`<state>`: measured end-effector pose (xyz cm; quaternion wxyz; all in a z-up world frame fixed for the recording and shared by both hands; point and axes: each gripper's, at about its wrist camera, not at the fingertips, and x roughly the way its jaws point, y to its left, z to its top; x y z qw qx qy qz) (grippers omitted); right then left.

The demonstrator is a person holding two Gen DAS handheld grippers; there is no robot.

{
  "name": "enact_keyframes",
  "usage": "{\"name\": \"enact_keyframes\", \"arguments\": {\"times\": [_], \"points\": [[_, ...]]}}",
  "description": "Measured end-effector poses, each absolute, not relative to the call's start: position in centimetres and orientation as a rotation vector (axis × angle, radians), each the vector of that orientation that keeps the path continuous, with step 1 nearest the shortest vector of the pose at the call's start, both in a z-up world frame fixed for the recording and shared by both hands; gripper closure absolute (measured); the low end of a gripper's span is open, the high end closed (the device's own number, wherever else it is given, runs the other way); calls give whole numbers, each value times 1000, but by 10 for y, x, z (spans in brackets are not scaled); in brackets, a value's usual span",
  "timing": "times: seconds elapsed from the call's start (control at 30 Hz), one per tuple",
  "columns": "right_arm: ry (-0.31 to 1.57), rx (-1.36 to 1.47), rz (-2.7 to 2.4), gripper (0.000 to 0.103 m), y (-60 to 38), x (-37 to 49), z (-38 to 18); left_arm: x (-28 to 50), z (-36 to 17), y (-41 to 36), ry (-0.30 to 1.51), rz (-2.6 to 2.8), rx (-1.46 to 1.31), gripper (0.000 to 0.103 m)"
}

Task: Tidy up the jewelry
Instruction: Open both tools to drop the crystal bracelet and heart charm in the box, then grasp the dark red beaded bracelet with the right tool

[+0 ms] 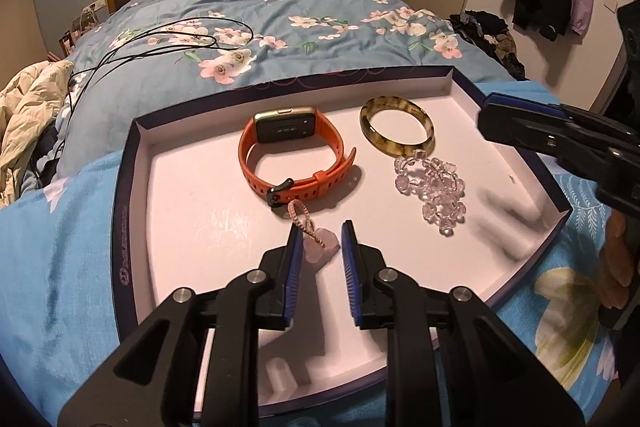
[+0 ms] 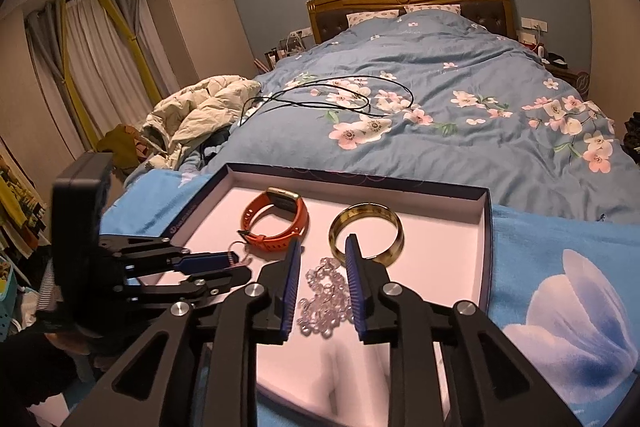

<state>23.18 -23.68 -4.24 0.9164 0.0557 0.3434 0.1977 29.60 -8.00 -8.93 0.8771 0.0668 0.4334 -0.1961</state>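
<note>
- Left wrist view: pink pendant [image 1: 320, 247] lies in our white tray [image 1: 168, 163], between the left gripper [image 1: 322, 233]'s parted jaws, untouched.
- Right gripper [image 2: 323, 247], open, hovers over the crystal beads [image 2: 324, 293].
- We judge placing done; next, lift clear.

A bed [image 2: 460, 75] with a blue floral quilt [image 1: 280, 11] carries a shallow dark-rimmed tray [image 1: 132, 155], set on a lighter blue cover [image 2: 560, 247] at the near end. A black cable [image 2: 352, 95] lies looped on the quilt. A cream padded jacket [image 2: 200, 107] is heaped at the bed's edge
</note>
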Motion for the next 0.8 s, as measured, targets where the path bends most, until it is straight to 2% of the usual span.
{"name": "enact_keyframes", "arguments": {"times": [0.03, 0.17, 0.33, 0.53, 0.8], "points": [[702, 116, 413, 82, -237, 228, -40, 296, -88, -80, 900, -408, 135, 73], [675, 116, 436, 71, -239, 207, -31, 287, -77, -78, 859, -419, 133, 66], [657, 111, 472, 64, -240, 179, -24, 262, -51, -73, 761, -420, 143, 56], [691, 31, 507, 64, -232, 136, -32, 218, -25, -61, 680, -458, 159, 52], [768, -20, 531, 62, -225, 84, -52, 165, -22, -40, 658, -470, 176, 50]]}}
